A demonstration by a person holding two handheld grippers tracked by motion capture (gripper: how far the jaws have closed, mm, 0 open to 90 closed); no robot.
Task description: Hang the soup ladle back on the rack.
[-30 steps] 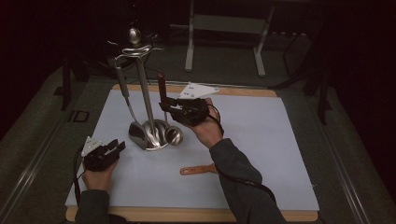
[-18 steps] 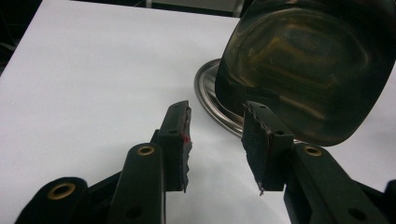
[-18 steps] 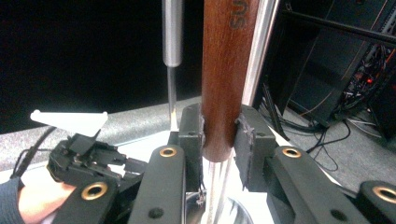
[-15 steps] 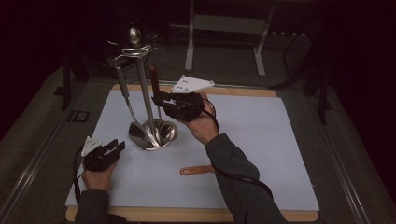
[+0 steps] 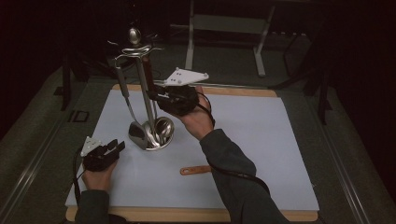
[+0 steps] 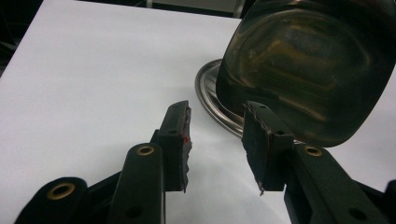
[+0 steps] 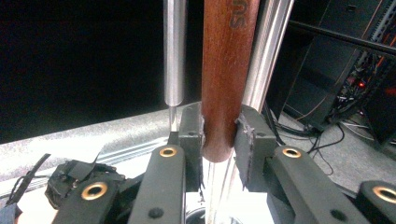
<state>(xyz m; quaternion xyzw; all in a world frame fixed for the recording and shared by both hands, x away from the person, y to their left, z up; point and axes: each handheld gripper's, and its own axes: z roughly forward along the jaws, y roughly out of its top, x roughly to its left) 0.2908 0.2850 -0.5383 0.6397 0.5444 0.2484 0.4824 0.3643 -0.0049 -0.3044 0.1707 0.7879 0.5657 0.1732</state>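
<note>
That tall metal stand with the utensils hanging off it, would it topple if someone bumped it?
Possibly. The stand is tall and thin on a small round base, so a push high up looks likelier to tip it than slide it. Its polished metal suggests some weight low down, which may steady it. The right gripper grips a wooden handle beside the pole, so a sideways tug there could rock it.

A dim lab: equipment racks (image 7: 355, 56) with trailing cables (image 7: 322, 121) behind a white-matted worktable (image 5: 261, 135).

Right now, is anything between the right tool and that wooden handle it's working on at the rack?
Nothing visible: the right tool already clamps the wooden handle at its lower end. The rack's metal post and a hanging steel handle stand close beside it.
</note>
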